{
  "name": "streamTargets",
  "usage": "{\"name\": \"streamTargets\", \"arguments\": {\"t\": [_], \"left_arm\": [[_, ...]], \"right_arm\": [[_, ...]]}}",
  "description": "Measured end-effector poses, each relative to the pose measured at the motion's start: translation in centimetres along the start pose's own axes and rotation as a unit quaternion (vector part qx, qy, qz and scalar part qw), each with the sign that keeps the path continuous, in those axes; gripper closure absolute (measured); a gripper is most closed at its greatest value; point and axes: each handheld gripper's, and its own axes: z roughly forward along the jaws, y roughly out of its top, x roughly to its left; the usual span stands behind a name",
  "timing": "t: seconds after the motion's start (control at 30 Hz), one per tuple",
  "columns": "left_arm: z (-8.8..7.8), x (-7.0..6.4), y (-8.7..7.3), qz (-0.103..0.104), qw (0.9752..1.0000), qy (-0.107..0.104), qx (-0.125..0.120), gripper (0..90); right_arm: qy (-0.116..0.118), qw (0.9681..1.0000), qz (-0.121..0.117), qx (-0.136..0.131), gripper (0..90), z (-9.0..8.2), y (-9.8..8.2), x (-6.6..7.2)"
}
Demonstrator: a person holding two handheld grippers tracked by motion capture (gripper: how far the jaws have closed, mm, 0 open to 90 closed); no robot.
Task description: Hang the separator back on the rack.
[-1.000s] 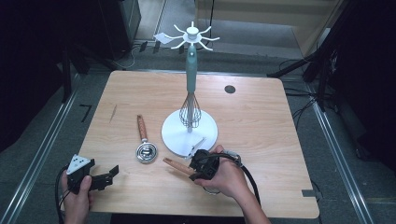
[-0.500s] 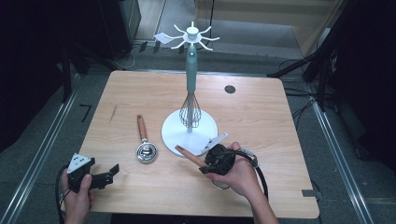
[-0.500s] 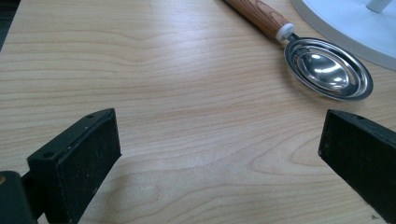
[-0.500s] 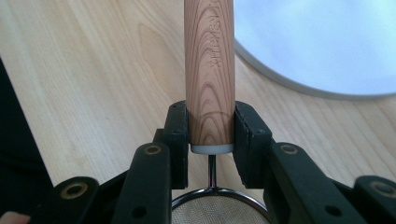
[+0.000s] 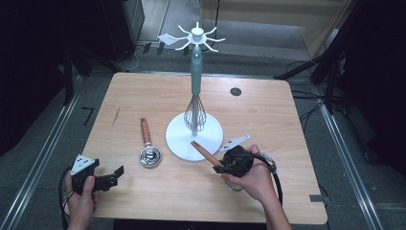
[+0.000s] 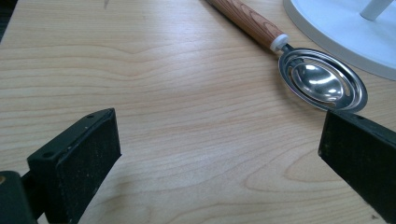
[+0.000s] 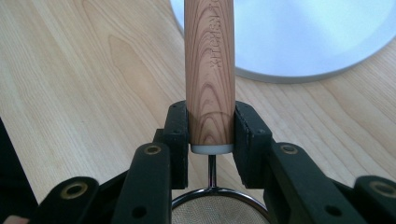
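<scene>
Near the table's (image 5: pixel 143 211) front edge, the left gripper (image 6: pixel 219 154) is resting with its fingers spread wide over bare wood, the slotted spoon (image 6: pixel 322 86) lying just beyond them. The right gripper (image 7: pixel 210 135) is pinching the wooden handle of a strainer (image 7: pixel 209 70), its mesh hanging toward the person, handle tip reaching over the white stand's base (image 5: pixel 177 141). Farther back, a whisk (image 5: pixel 195 115) is hanging on the stand; open tabletop is lying on both sides.

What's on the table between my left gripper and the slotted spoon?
Nothing: in the left gripper view bare wood runs from the open left gripper to the slotted spoon; the high view agrees.
</scene>
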Motion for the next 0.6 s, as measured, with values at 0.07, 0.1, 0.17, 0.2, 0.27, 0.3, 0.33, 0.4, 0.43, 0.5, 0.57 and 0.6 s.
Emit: {"name": "streamTargets", "arguments": {"t": [0.07,0.1,0.17,0.2,0.27,0.3,0.33,0.4,0.43,0.5,0.57,0.6], "left_arm": [[0.2,-0.1,0.1,0.002,1.0,-0.002,0.001,0.0],[0.2,-0.2,0.1,0.003,1.0,-0.002,0.001,0.0],[0.3,-0.2,0.2,0.001,1.0,-0.005,-0.001,0.0],[0.3,-0.1,0.3,0.001,1.0,-0.006,-0.001,0.0],[0.3,0.0,0.4,-0.001,1.0,-0.004,-0.006,0.0],[0.3,0.1,0.5,-0.002,1.0,-0.003,-0.007,0.0],[0.3,0.2,0.5,-0.003,1.0,-0.002,-0.008,0.0],[0.3,0.3,0.5,-0.007,0.9999,0.0,-0.008,0.0],[0.3,0.5,0.5,-0.009,0.9999,-0.002,-0.009,0.0],[0.3,0.6,0.5,-0.013,0.9999,-0.003,-0.01,0.0],[0.3,0.7,0.4,-0.016,0.9998,-0.003,-0.011,0.0],[0.3,0.7,0.4,-0.017,0.9998,-0.002,-0.011,0.0]], "right_arm": [[-0.002,1.0,0.003,-0.008,71.1,-0.2,-0.2,-0.3],[-0.003,0.9999,0.007,-0.013,71.1,-0.4,-0.4,-0.5],[-0.003,0.9996,0.018,-0.021,71.1,-0.6,-0.6,-0.8],[-0.004,0.9995,0.021,-0.024,71.1,-0.8,-0.7,-0.9],[-0.009,0.9992,0.026,-0.03,71.1,-1.1,-1.0,-1.2],[-0.01,0.999,0.027,-0.035,71.1,-1.2,-1.1,-1.3],[-0.013,0.9987,0.031,-0.038,71.1,-1.3,-1.2,-1.5],[-0.016,0.9982,0.038,-0.045,71.1,-1.7,-1.5,-1.8],[-0.018,0.9978,0.042,-0.049,71.0,-1.8,-1.5,-1.9],[-0.022,0.9971,0.048,-0.055,71.1,-2.1,-1.7,-2.2],[-0.024,0.9965,0.052,-0.062,71.0,-2.3,-1.9,-2.5],[-0.026,0.996,0.056,-0.064,71.0,-2.4,-1.9,-2.6]]}}
